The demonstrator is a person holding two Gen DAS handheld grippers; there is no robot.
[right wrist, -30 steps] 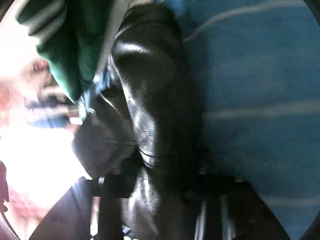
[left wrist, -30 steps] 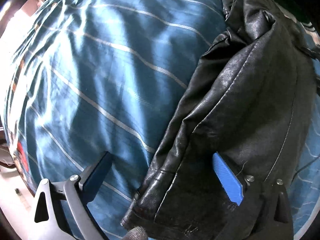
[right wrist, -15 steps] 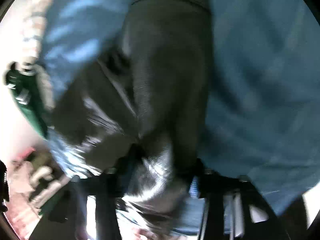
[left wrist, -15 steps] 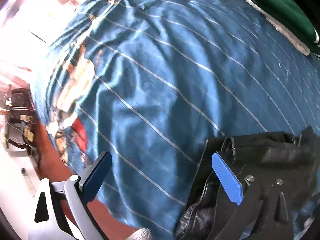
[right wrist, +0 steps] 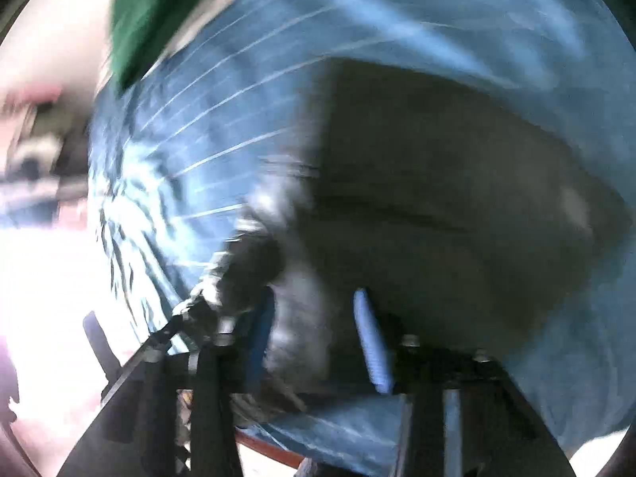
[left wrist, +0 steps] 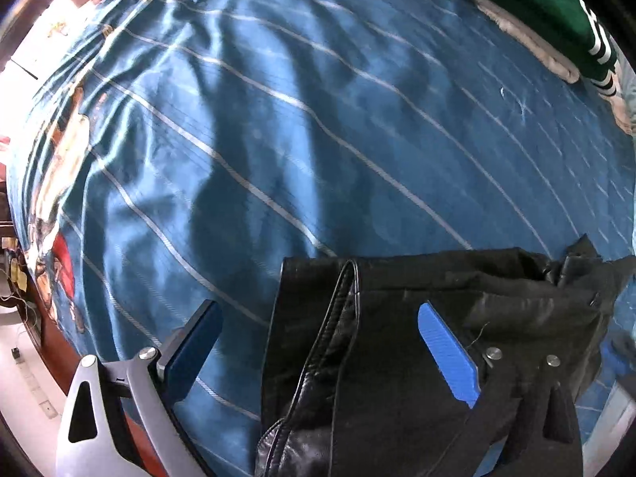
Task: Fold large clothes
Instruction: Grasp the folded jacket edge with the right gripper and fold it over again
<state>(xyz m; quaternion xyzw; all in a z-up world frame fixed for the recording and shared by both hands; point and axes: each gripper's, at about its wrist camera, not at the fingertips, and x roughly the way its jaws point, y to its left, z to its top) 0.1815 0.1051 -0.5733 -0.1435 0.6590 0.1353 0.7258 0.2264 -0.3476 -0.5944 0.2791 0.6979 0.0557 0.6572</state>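
Observation:
A black leather jacket [left wrist: 397,357] lies folded on the blue striped bedspread [left wrist: 298,139] near the front edge. My left gripper [left wrist: 322,346] is open above it: one blue finger over the bedspread at the jacket's left edge, the other over the jacket. In the blurred right wrist view the jacket [right wrist: 437,198] spreads across the bedspread [right wrist: 198,139]. My right gripper [right wrist: 314,338] has its blue pads on either side of a bunched grey-black fold of the jacket, with a visible gap; the blur hides whether they grip it.
A green garment with white stripes and a pale trim [left wrist: 536,4] lies at the far right of the bed, also in the right wrist view [right wrist: 147,28]. The bed's edge and a bright floor [left wrist: 24,377] are at the left.
The jacket went from hanging upright in the right gripper to lying flat on the bed. The left gripper pulled back and stayed open. The right view swung round fast.

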